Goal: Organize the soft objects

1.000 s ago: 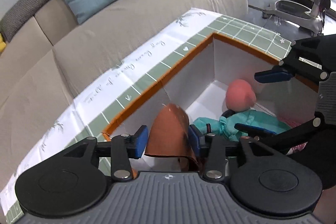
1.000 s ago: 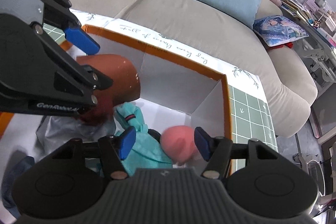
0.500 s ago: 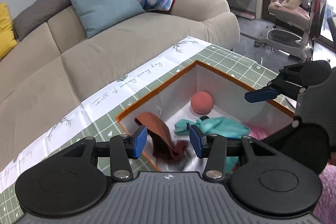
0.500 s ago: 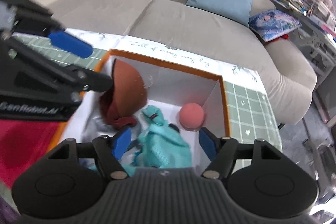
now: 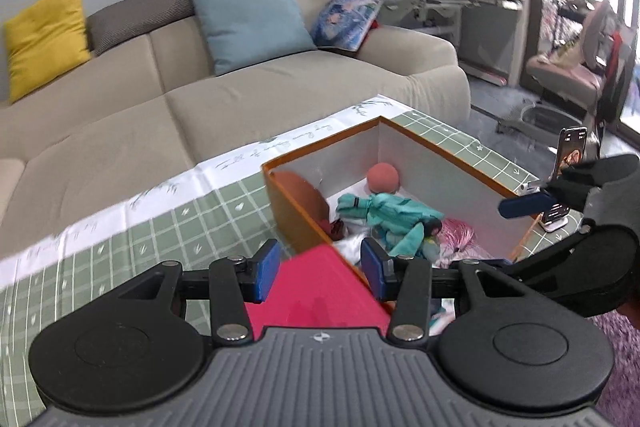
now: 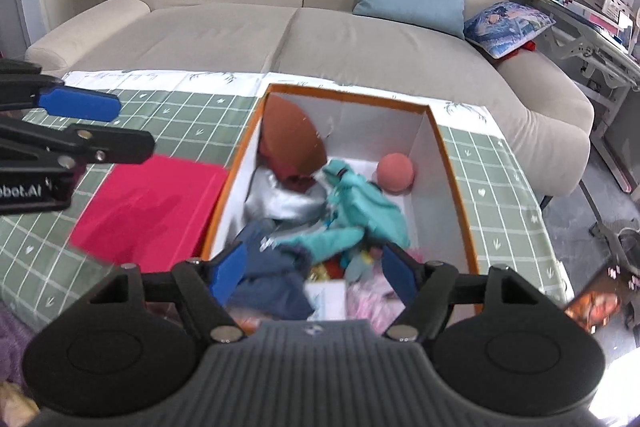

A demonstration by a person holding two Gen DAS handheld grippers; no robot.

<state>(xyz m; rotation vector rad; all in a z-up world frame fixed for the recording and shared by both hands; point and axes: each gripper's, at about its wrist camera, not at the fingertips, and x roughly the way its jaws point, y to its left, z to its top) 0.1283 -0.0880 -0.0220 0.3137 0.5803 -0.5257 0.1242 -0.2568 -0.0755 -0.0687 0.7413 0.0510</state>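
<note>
Orange-rimmed box (image 6: 452, 163) already loaded: teal garment (image 6: 360, 211), brown cloth (image 6: 294, 139), pink ball (image 6: 395, 169). Red pad (image 6: 148, 207) left outside, at box's left wall. Left gripper (image 5: 316, 269) half-spread, empty; right gripper (image 6: 310, 273) just widened, nothing held.

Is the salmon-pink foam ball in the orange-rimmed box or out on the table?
In. The salmon-pink foam ball rests on the floor of the orange-rimmed box, in its far corner, beside the teal cloth doll.

The box (image 6: 452, 163) sits on the counter (image 6: 172, 115), sofa (image 6: 280, 27) behind it. Inside, the ball (image 6: 395, 167) lies in the far right corner, soft toys (image 6: 360, 215) heaped nearer. A flat pad (image 6: 148, 207) lies left of the box.
</note>
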